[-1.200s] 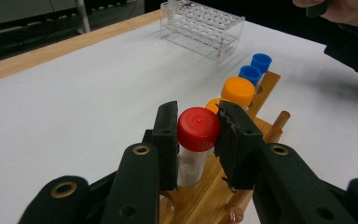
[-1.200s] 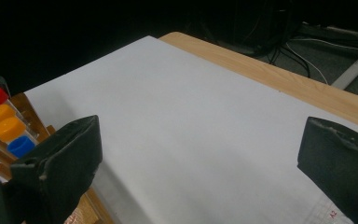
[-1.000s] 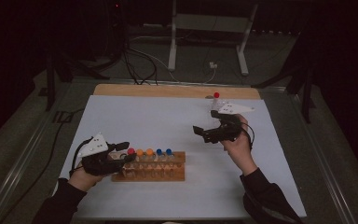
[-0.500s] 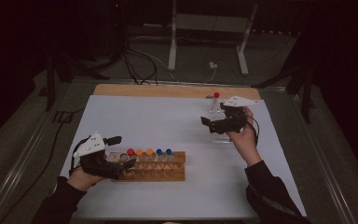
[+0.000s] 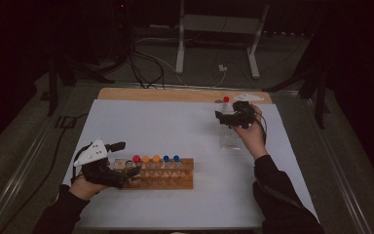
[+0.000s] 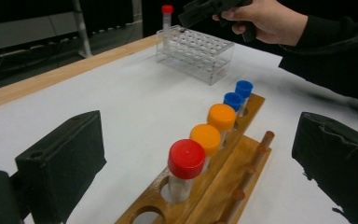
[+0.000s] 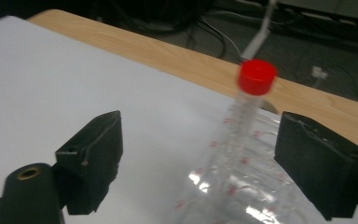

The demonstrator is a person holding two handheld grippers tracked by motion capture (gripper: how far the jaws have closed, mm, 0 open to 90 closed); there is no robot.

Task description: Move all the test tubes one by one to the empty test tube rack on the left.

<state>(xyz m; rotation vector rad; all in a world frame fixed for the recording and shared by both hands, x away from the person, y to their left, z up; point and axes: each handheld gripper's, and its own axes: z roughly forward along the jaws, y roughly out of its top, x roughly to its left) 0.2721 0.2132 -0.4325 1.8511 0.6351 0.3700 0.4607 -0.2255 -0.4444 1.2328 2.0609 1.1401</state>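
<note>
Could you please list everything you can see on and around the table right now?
Wooden rack: one, brown, near edge of the white sheet, left of centre.
Capped tubes in it: five; red, two orange, two blue, in a row.
Clear rack: one, transparent, far right.
Red-capped tube: one, clear, upright in the clear rack.
White sheet: one, covers the table.
Metal stand: one, grey, floor beyond.
Cables: several, floor beyond.
Left gripper: open, beside the wooden rack's left end.
Right gripper: open, jaws just closing, red-capped tube between them, untouched.
</note>
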